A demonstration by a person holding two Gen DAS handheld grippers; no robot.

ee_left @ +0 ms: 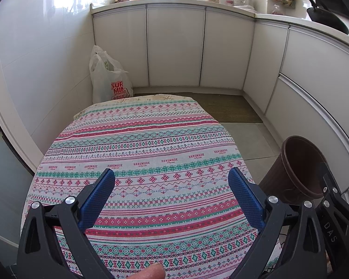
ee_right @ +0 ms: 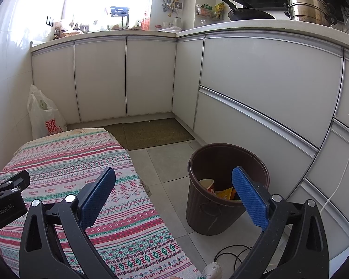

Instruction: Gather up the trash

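Note:
A brown ribbed trash bin (ee_right: pixel 217 193) stands on the tiled floor right of the table; inside it lie a paper cup (ee_right: pixel 207 184) and a yellow wrapper (ee_right: pixel 225 193). The bin (ee_left: pixel 290 169) also shows at the right of the left wrist view. My left gripper (ee_left: pixel 172 181) hangs open over the patterned tablecloth (ee_left: pixel 139 153), nothing between its blue pads. My right gripper (ee_right: pixel 174 181) is open too, above the table's right edge and the floor, its right finger in front of the bin. No trash shows on the tablecloth (ee_right: pixel 69 162).
White cabinets (ee_right: pixel 256 88) run along the back and right. A white plastic shopping bag (ee_left: pixel 109 79) sits in the far left corner. A brown mat (ee_right: pixel 149 132) lies on the floor. A black cable (ee_right: pixel 230 253) and white cord (ee_right: pixel 346 162) trail near the bin.

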